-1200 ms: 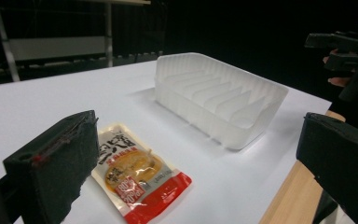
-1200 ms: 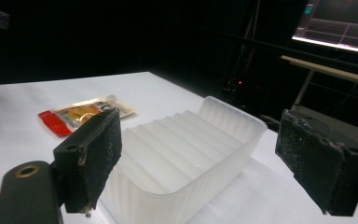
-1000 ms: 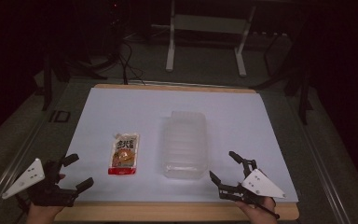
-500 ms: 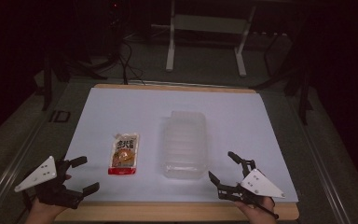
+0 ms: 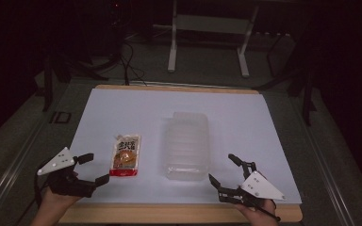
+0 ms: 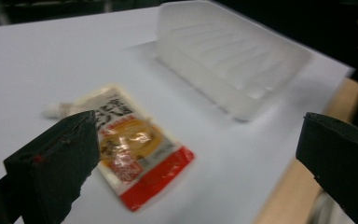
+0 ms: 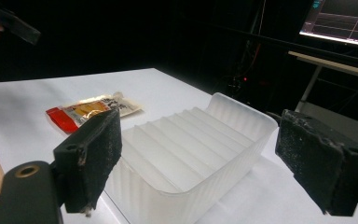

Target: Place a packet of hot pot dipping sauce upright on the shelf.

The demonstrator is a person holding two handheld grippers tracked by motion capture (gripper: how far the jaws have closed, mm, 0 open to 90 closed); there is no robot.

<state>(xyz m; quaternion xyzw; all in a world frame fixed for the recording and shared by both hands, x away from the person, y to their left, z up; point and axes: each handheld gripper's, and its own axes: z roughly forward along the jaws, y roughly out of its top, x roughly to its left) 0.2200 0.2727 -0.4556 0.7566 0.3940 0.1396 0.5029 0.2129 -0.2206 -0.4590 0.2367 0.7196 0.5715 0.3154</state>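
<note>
A flat sauce packet (image 5: 126,155) with a red bottom edge lies on the white sheet, left of a clear ribbed plastic tray (image 5: 187,144). My left gripper (image 5: 93,168) stands open at the near left corner, just left of the packet (image 6: 135,149), with nothing between its jaws. My right gripper (image 5: 222,170) is open near the front edge, right of the tray's near end. The tray (image 7: 186,154) lies ahead between its jaws, and the packet (image 7: 86,110) rests beyond it to the left.
The white sheet (image 5: 122,113) covers a wooden table (image 5: 169,214) whose bare front edge runs under both hands. Dark floor, cables and a metal stand (image 5: 207,28) lie beyond the far edge. A lit monitor (image 7: 340,18) shows at the upper right of the right gripper view.
My left gripper has moved right and slightly forward, toward the packet. The right gripper has barely shifted. The packet and tray have stayed put.
</note>
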